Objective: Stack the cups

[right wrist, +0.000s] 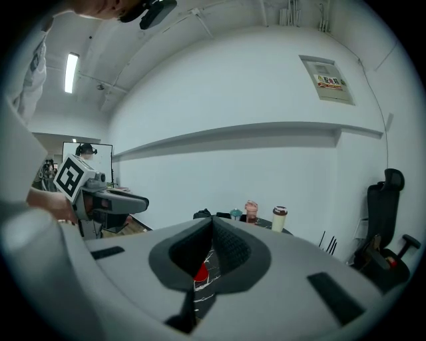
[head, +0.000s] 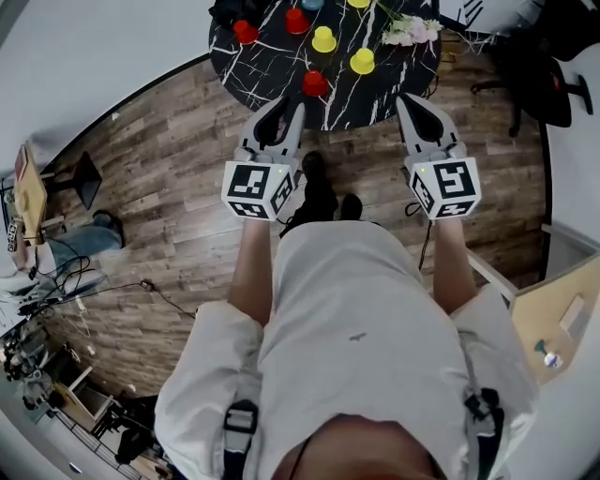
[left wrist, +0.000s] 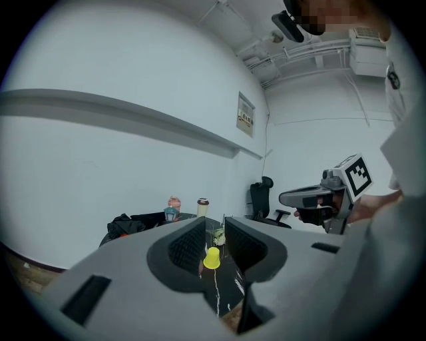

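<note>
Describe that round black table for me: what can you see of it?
The table is round, and its black top is veined in white, like marble. It stands on a wood-plank floor. Its far edge is cut off in the head view, and its legs are hidden. Red cups and yellow cups stand apart on it, and flowers sit near its right rim.
</note>
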Action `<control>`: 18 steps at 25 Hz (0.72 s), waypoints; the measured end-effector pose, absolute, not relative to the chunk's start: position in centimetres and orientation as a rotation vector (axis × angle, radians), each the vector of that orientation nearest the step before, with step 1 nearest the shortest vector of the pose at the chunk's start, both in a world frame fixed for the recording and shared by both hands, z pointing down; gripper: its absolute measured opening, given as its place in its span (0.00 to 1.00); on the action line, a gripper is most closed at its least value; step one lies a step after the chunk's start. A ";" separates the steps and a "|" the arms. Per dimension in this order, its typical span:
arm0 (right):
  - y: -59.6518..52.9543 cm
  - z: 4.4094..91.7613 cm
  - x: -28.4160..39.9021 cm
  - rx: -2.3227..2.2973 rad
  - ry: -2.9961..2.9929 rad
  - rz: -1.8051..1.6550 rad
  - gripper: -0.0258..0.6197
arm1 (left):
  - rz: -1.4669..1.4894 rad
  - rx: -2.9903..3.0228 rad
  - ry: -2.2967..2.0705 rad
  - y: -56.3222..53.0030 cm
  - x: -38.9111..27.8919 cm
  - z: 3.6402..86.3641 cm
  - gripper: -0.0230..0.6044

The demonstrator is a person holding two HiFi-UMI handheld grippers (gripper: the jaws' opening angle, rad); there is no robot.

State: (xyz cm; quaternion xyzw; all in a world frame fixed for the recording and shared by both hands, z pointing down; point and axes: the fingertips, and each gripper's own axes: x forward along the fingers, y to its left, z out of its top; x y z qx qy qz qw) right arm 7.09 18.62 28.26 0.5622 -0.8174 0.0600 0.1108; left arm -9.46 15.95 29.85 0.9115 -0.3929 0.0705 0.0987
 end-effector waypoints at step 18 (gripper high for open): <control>10.4 28.0 5.5 1.717 -2.324 0.202 0.05 | 0.344 2.794 -0.855 7.9 -7.8 32.7 0.34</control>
